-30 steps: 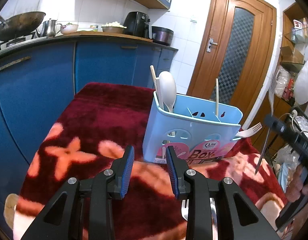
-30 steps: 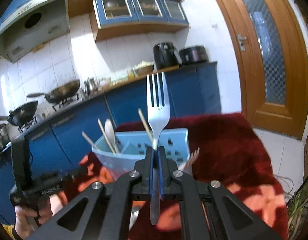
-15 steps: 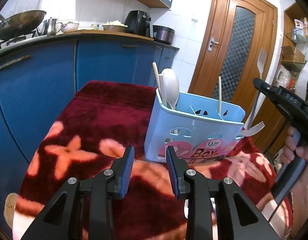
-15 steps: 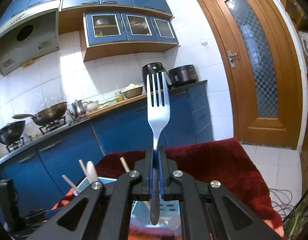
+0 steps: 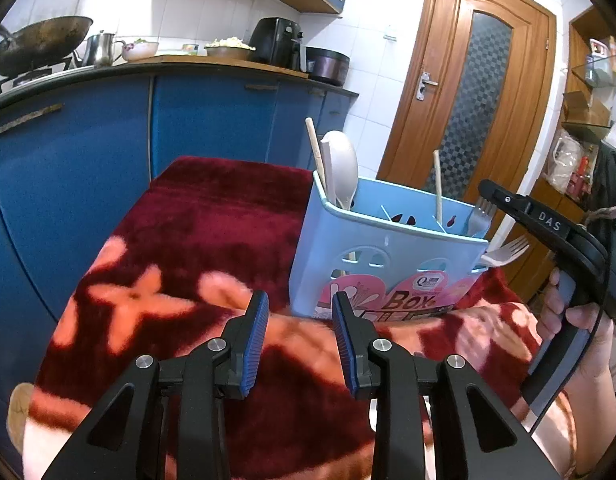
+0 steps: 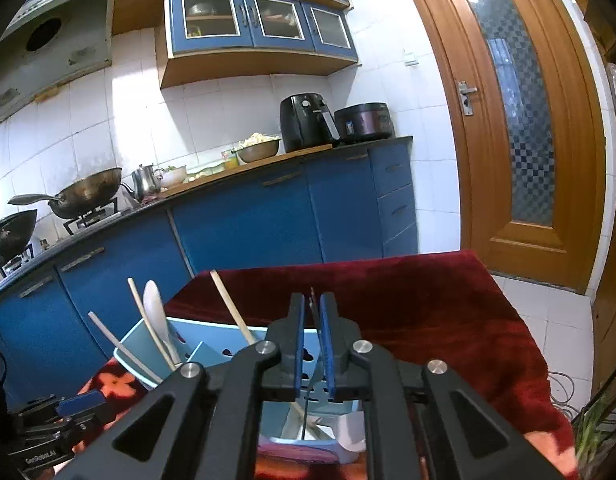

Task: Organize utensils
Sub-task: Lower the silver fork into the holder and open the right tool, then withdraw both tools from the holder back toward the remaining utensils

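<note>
Light-blue plastic caddy (image 5: 387,256), boxy w/ rounded cut-out holes in its walls and a pink printed "Box" label on the front, stands upright on a plush dark-red blanket (image 5: 212,224) w/ salmon flower shapes. Thin dividers split the inside into compartments. In the left-end compartment, seen from the left wrist cam: smooth white spoon (image 5: 341,168), bowl up, plus a pale wooden chopstick (image 5: 315,148) leaning beside it. Another wooden chopstick (image 5: 437,184) stands further along. A white plastic fork (image 5: 505,250) pokes out sideways past the caddy's right end; can't tell what it rests on.

Metal fork (image 5: 481,214), shiny steel, stands tines-up inside the right-end compartment, head just above the rim, directly below the right gripper's tip. In the right wrist view only its tine tips (image 6: 312,300) show between the blue ribbed pads.

Right gripper (image 6: 312,312): black frame, held in a hand (image 5: 571,316). Jaws have just been opening; a narrow gap shows now, fork b/w them, pads not visibly pressing on it.

Left gripper (image 5: 300,328): same build, jaws partly apart, nothing b/w them, over the blanket just in front of the caddy, not touching it.
</note>
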